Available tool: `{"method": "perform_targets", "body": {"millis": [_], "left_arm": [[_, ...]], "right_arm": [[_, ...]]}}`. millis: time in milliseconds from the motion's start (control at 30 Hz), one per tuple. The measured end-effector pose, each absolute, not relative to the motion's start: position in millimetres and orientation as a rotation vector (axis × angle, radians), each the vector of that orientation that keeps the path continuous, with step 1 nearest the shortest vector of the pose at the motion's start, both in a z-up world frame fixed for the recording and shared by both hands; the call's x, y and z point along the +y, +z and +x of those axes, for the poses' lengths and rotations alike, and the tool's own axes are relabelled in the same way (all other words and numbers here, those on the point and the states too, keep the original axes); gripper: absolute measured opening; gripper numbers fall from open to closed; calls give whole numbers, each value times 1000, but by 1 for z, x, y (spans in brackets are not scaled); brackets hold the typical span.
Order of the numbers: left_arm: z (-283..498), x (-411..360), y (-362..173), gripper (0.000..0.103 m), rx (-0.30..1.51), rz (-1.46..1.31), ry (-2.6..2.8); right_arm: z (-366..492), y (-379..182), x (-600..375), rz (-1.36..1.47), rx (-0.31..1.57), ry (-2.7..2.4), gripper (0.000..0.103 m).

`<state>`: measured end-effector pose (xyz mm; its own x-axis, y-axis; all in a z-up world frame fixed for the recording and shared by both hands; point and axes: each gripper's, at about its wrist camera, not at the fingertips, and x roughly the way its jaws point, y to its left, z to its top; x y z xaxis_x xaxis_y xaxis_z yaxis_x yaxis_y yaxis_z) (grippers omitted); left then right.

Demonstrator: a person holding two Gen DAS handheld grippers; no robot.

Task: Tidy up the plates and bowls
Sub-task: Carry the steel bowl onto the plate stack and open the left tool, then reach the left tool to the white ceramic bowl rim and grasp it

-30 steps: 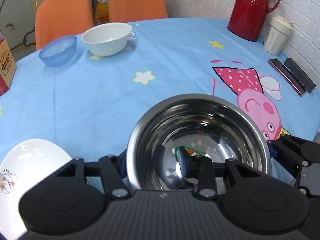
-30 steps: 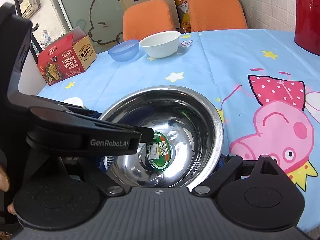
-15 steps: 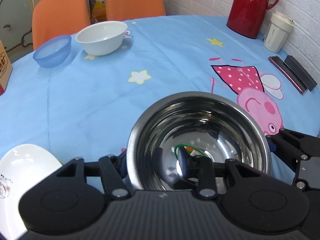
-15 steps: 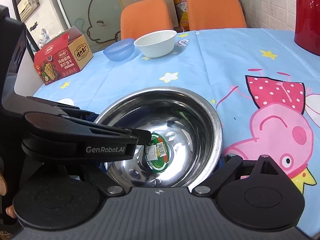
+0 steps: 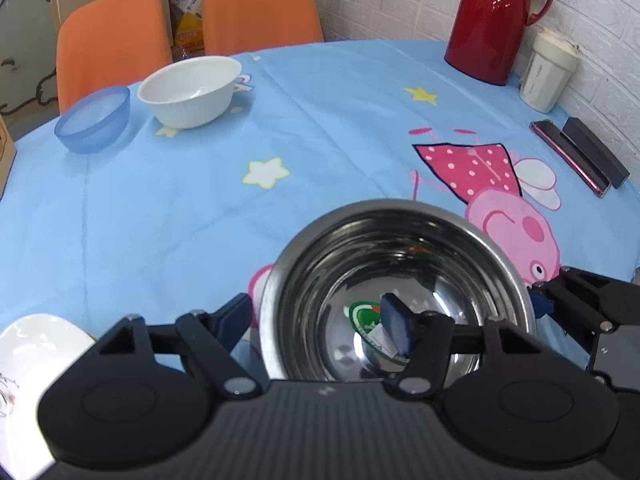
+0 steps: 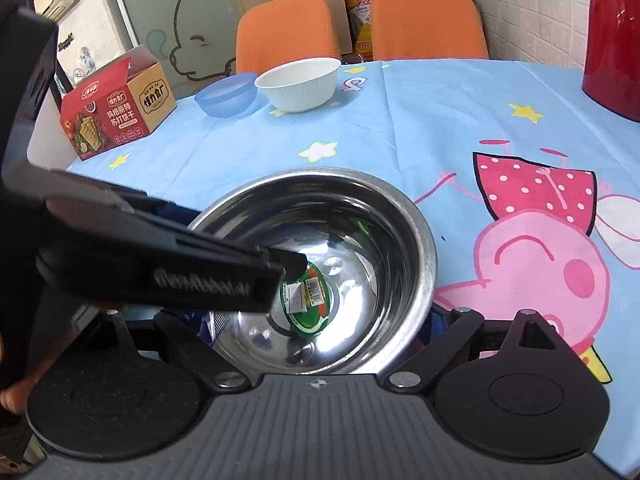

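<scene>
A steel bowl with a green sticker inside sits near the table's front; it also shows in the right wrist view. My left gripper straddles its left wall, one finger outside, one inside, open. My right gripper straddles its near-right wall; the jaws look closed on the rim. A white bowl and a blue bowl stand at the far left. A white plate lies at the lower left.
A red thermos, a white cup and two dark flat cases stand at the right by the brick wall. A red cracker box sits far left. Two orange chairs stand behind the table.
The left gripper has opened wider on the steel bowl's wall, its outer finger now clear of the rim. The bowl has shifted slightly right in the left view.
</scene>
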<state>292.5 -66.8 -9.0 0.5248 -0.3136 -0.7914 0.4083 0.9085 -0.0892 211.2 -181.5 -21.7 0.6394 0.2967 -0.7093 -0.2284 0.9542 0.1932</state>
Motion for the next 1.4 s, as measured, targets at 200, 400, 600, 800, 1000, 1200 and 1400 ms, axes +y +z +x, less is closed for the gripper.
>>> {"method": "perform_targets", "body": {"millis": [200, 400, 600, 800, 1000, 1200, 1400], "left_arm": [[304, -33, 26, 72, 828, 75, -366], [331, 16, 57, 74, 761, 35, -260], [383, 45, 74, 74, 737, 34, -203], [461, 43, 75, 74, 764, 22, -240], [539, 16, 54, 74, 816, 52, -334], [581, -3, 14, 74, 895, 133, -354], [596, -17, 0, 74, 894, 186, -390]], "right_arm": [[204, -11, -200, 111, 811, 269, 80], [216, 25, -213, 106, 725, 238, 80], [281, 55, -204, 17, 685, 268, 80], [362, 65, -180, -97, 704, 331, 80], [426, 32, -156, -202, 778, 416, 80], [462, 0, -149, -211, 846, 455, 80], [484, -16, -141, -185, 863, 465, 80]]}}
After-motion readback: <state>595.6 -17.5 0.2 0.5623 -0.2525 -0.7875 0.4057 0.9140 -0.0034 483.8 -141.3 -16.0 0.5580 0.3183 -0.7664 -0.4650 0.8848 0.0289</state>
